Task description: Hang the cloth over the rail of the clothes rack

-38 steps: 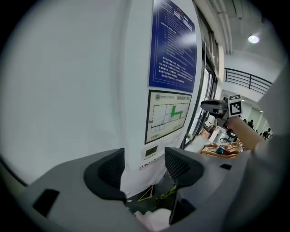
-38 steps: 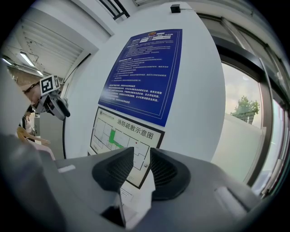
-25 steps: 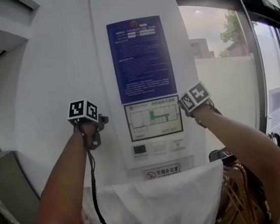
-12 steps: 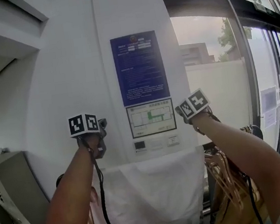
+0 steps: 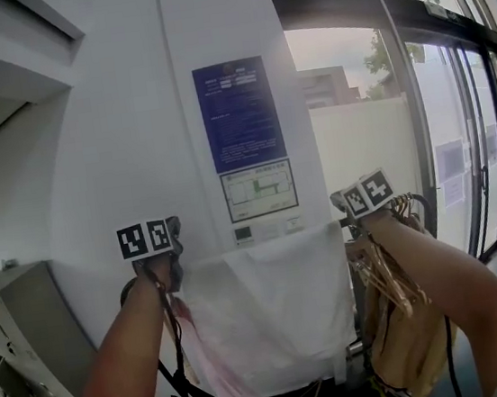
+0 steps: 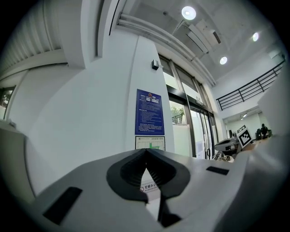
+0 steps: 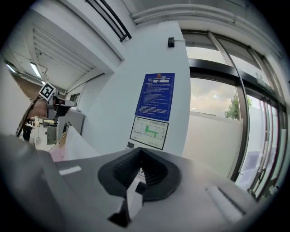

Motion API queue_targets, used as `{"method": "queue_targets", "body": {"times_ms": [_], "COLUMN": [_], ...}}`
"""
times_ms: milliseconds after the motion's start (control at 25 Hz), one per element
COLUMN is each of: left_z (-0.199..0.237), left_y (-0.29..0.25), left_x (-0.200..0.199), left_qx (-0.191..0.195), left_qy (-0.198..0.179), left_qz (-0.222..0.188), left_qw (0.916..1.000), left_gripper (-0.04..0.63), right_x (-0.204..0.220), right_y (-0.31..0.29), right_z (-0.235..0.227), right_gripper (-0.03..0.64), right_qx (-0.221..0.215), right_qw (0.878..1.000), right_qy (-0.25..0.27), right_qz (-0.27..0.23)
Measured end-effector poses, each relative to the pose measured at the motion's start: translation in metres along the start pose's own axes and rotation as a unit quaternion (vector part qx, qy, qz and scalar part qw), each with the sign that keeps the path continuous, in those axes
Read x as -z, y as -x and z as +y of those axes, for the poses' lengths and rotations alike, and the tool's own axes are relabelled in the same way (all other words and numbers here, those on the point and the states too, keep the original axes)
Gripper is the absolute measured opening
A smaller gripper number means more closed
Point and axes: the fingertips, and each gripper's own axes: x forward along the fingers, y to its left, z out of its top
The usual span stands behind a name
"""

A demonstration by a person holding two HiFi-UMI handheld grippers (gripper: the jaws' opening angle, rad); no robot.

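The white cloth [image 5: 272, 308] now hangs higher and flatter than a second ago, so it looks ready for the rail. The left claw [image 6: 146, 151] and the right claw [image 7: 139, 150] each pinch a top corner. Only the head view shows the whole cloth; the gripper views show thin white strips.

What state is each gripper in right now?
Left gripper: closed, jaws together, nothing seen between them.
Right gripper: closed, jaws together, nothing seen between them.
The white fabric cloth hangs in front of both.
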Motion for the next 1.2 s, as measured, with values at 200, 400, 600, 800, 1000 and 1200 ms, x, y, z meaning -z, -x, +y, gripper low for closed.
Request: {"method": "queue_targets", "body": {"times_ms": [200, 400, 600, 800, 1000, 1200], "left_z": [-0.003, -0.002, 0.025, 0.034, 0.045, 0.038], "left_y": [0.03, 0.029, 0.032, 0.026, 0.021, 0.024], "left_x": [0.04, 0.105, 0.136, 0.158, 0.164, 0.154], "left_qx": [-0.018, -0.04, -0.099, -0.105, -0.105, -0.098], "left_qy": [-0.002, 0.003, 0.024, 0.022, 0.008, -0.027], "left_qz": [-0.005, 0.022, 0.007, 0.014, 0.01, -0.004], "left_qw": [0.9998, 0.9989, 0.9948, 0.9941, 0.9943, 0.9948], "left_gripper": [0.046, 0.13, 0.145, 0.146, 0.158, 0.158], "right_x": [0.04, 0.082, 0.101, 0.105, 0.102, 0.099], "right_y": [0.026, 0.019, 0.0, -0.01, -0.017, -0.014], "right_z": [0.009, 0.017, 0.017, 0.016, 0.03, 0.035], "right_gripper": [0.021, 0.071, 0.077, 0.078, 0.078, 0.06], "right_qx": [-0.012, -0.057, -0.078, -0.1, -0.116, -0.109], "right_qw": [1.0, 0.997, 0.994, 0.991, 0.989, 0.991], "right_qy": [-0.021, -0.059, -0.079, -0.093, -0.092, -0.072], "right_qz": [-0.003, 0.005, 0.008, -0.008, -0.014, -0.012]}}
